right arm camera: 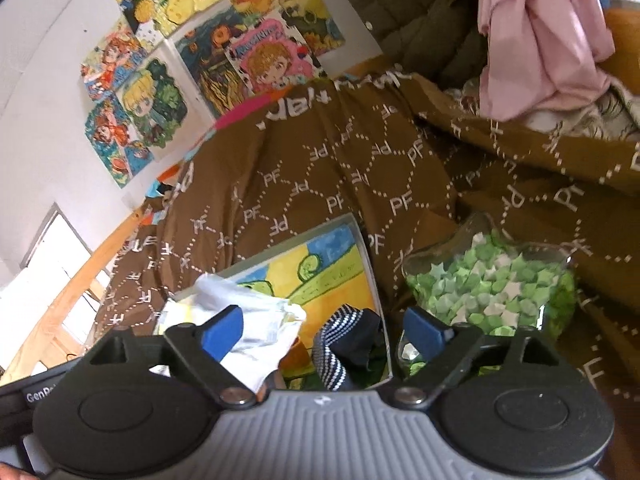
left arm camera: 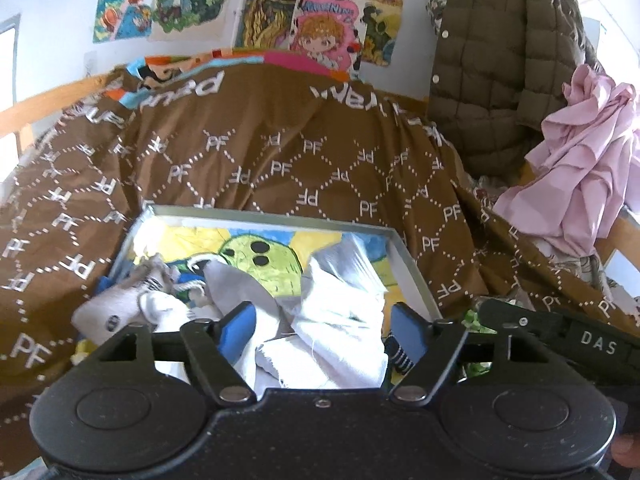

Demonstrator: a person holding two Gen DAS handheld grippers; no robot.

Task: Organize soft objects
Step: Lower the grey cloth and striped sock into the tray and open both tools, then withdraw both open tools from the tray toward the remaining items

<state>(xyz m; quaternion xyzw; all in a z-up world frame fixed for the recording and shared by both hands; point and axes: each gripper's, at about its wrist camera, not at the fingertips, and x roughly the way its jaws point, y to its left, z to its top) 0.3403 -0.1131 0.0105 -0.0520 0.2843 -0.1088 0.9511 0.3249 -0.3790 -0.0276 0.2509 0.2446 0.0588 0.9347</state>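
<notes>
A shallow metal-rimmed tray (left arm camera: 272, 214) with a yellow and green cartoon picture on its bottom lies on a brown blanket (left arm camera: 280, 152). In it lie a crumpled white cloth (left arm camera: 344, 312), a grey sock bundle (left arm camera: 132, 312) at the left and a navy striped sock (right arm camera: 340, 344). My left gripper (left arm camera: 324, 320) hovers open over the white cloth, its blue pads apart on either side and not pressing it. Over the tray's near right corner my right gripper (right arm camera: 324, 326) is open, with the striped sock below and the white cloth (right arm camera: 252, 320) by its left finger.
A glass bowl of green and white paper stars (right arm camera: 492, 288) sits on the blanket just right of the tray. An olive quilted jacket (left arm camera: 492, 80) and a pink cloth (left arm camera: 580, 152) hang at the right over a wooden rail. Posters cover the wall behind.
</notes>
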